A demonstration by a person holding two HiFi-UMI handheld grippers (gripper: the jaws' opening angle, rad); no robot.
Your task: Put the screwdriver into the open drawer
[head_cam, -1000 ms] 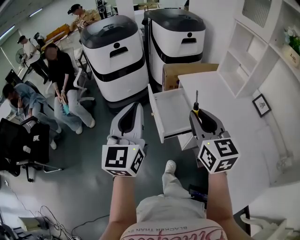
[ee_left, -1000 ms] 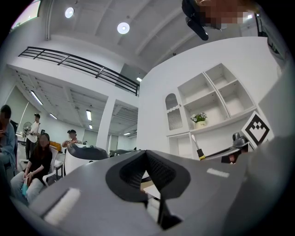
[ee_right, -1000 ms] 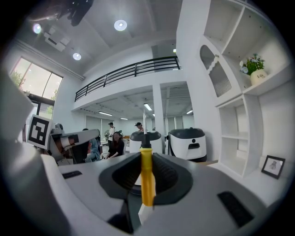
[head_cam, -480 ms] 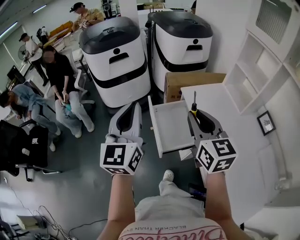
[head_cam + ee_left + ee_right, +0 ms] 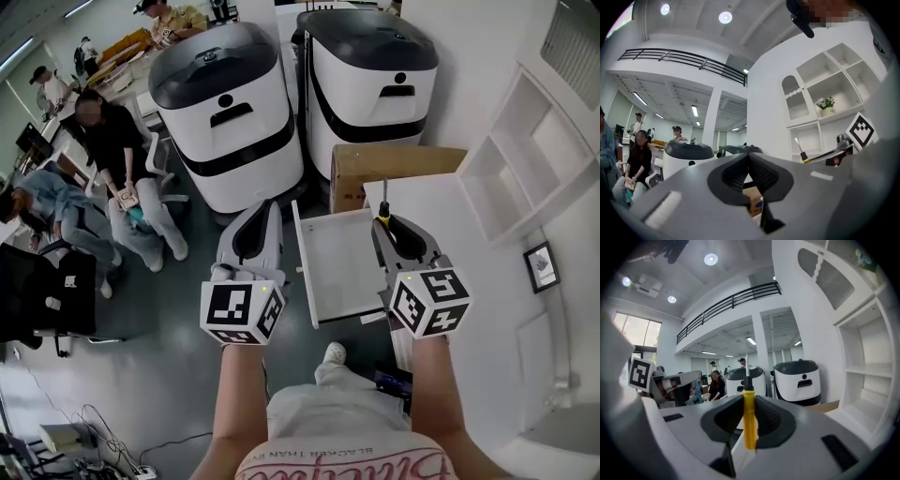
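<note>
A screwdriver (image 5: 749,420) with a yellow handle and a thin metal shaft stands upright between the jaws of my right gripper (image 5: 749,416), which is shut on it. In the head view the right gripper (image 5: 392,225) hangs over the right edge of the open white drawer (image 5: 343,272), and the screwdriver (image 5: 383,208) pokes out ahead of it. My left gripper (image 5: 265,212) floats left of the drawer over the grey floor. Its jaws meet with nothing between them in the left gripper view (image 5: 749,157).
The drawer juts from a white desk (image 5: 441,225) with white shelves (image 5: 520,159) at the right. A cardboard box (image 5: 394,164) and two large white-and-black machines (image 5: 225,112) stand beyond it. Seated people (image 5: 112,159) are at the far left.
Both grippers have moved forward toward the machines. The drawer and desk have come closer below, with the right gripper still shut on the screwdriver.
</note>
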